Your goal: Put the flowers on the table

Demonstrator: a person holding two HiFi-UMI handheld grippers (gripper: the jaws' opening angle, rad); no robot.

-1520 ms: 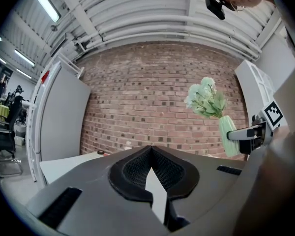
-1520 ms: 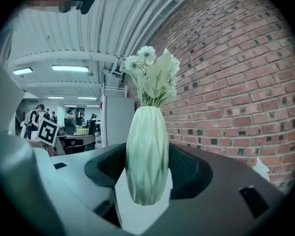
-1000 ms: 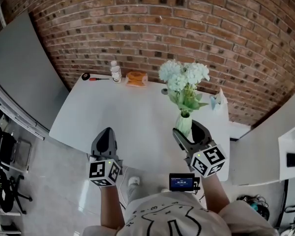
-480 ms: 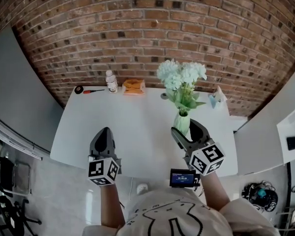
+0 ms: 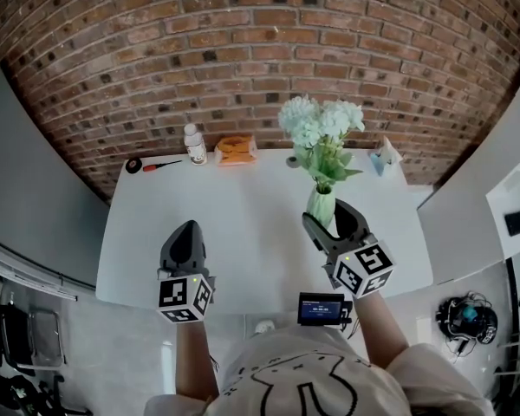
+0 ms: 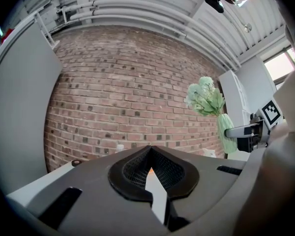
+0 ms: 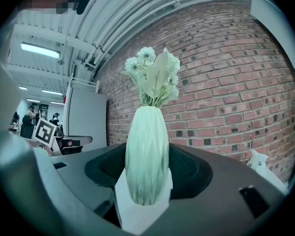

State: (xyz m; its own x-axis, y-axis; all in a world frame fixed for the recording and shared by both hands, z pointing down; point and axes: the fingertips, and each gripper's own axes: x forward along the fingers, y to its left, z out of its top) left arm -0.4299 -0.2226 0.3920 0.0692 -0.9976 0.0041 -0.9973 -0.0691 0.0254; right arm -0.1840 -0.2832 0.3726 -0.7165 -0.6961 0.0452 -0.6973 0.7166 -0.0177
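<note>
Right gripper view: my right gripper (image 7: 146,183) grips the vase (image 7: 146,151) of flowers (image 7: 155,75) upright above the table (image 5: 234,206); left gripper (image 6: 150,168) is closed, empty. I'd lower the vase level, then release

The vase (image 5: 321,207) is pale green with faceted ribbing. The flowers (image 5: 320,120) are white tinged green. The counter (image 5: 243,224) is white, the brick wall (image 5: 243,50) red-brown with pale mortar. The packet (image 5: 237,150) seems orange.
</note>
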